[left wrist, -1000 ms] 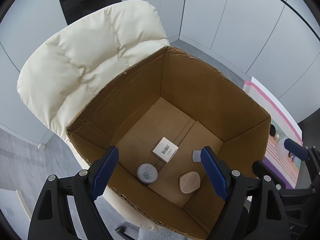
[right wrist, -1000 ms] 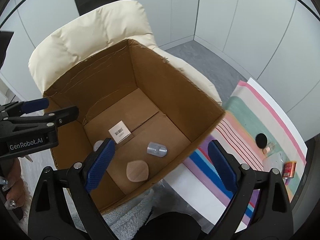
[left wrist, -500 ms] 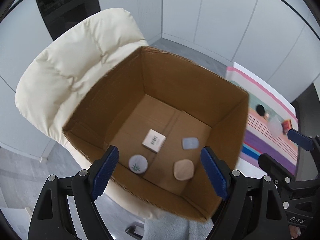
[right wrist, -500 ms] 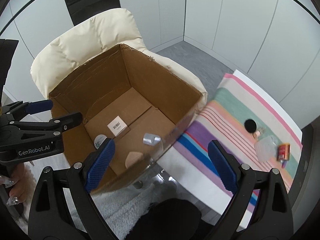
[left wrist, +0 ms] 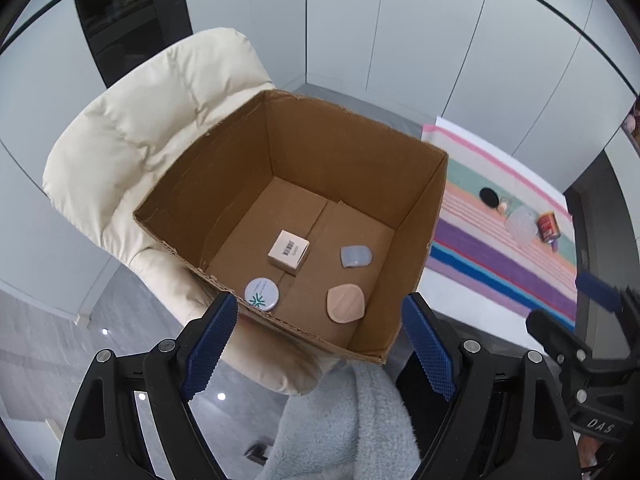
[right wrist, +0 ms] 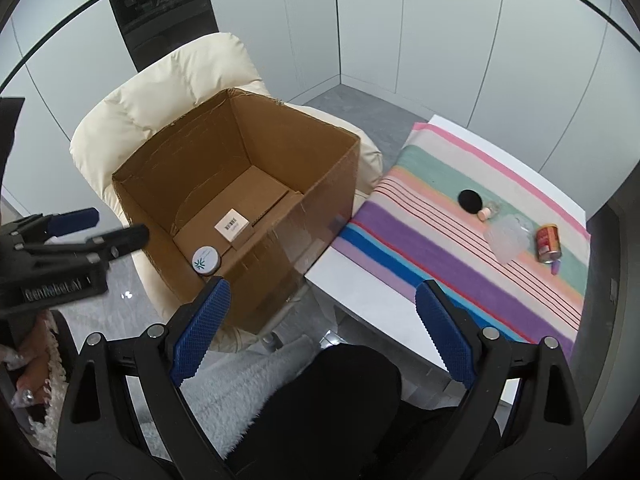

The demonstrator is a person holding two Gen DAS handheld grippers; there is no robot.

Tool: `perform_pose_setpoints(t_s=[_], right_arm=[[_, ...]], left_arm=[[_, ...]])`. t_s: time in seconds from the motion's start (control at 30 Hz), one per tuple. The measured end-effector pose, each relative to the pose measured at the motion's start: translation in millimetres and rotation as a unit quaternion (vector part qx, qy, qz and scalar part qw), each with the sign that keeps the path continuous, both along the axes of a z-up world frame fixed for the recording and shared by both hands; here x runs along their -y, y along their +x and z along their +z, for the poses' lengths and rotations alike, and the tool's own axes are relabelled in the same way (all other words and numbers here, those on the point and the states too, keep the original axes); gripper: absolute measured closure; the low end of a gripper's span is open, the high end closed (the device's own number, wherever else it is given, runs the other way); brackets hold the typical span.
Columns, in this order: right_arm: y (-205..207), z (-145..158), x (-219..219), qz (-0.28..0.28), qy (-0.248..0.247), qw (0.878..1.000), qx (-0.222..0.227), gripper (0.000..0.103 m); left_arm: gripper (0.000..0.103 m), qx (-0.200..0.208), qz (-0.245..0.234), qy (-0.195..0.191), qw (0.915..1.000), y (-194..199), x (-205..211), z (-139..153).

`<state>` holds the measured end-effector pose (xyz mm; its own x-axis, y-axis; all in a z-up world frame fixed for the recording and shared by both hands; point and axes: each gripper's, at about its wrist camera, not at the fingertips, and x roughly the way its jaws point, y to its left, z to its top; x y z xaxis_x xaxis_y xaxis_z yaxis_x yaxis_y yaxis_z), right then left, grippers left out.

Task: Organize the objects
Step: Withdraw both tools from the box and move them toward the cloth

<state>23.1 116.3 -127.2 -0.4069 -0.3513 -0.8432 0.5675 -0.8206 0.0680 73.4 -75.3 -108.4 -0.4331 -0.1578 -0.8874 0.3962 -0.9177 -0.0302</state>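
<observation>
An open cardboard box (left wrist: 352, 140) stands on a cream chair (left wrist: 132, 128). Inside lie a small white carton (left wrist: 289, 249), a round white tin (left wrist: 261, 294), a grey-blue case (left wrist: 355, 256) and a tan pad (left wrist: 345, 303). My left gripper (left wrist: 320, 344) is open and empty, above the box's near rim. My right gripper (right wrist: 320, 328) is open and empty, near the box (right wrist: 304, 216) and the table. On the striped cloth (right wrist: 460, 248) lie a black puff (right wrist: 470, 199), a clear container (right wrist: 506, 238) and a red can (right wrist: 548, 243).
The white table (right wrist: 380, 312) holds the cloth to the right of the chair. White wall panels and a dark doorway (left wrist: 132, 12) stand behind. Grey fleece fabric (left wrist: 344, 424) and dark clothing (right wrist: 340, 412) lie below the grippers.
Both grippers have pulled back and up from the box and swung right. The table and its objects have come into view. Both stay open and empty.
</observation>
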Motion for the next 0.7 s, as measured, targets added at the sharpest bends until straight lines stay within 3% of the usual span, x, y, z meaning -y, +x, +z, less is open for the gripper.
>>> perform_pose_setpoints(t_s=[0.43,0.7], right_arm=[[5.0,10.7,-52.5,-0.061,-0.010,0.998,-0.021,0.007],[-12.8,-1.9,-111.8,-0.130,0.000,0.991,-0.015,0.007]], left_arm=[[0.018,-0.027,-0.040,-0.011,0.9988,-8.8,-43.1,8.8],[0.018,-0.016,-0.114,-0.014,0.9932,-35.1,-96.9,-2.6]])
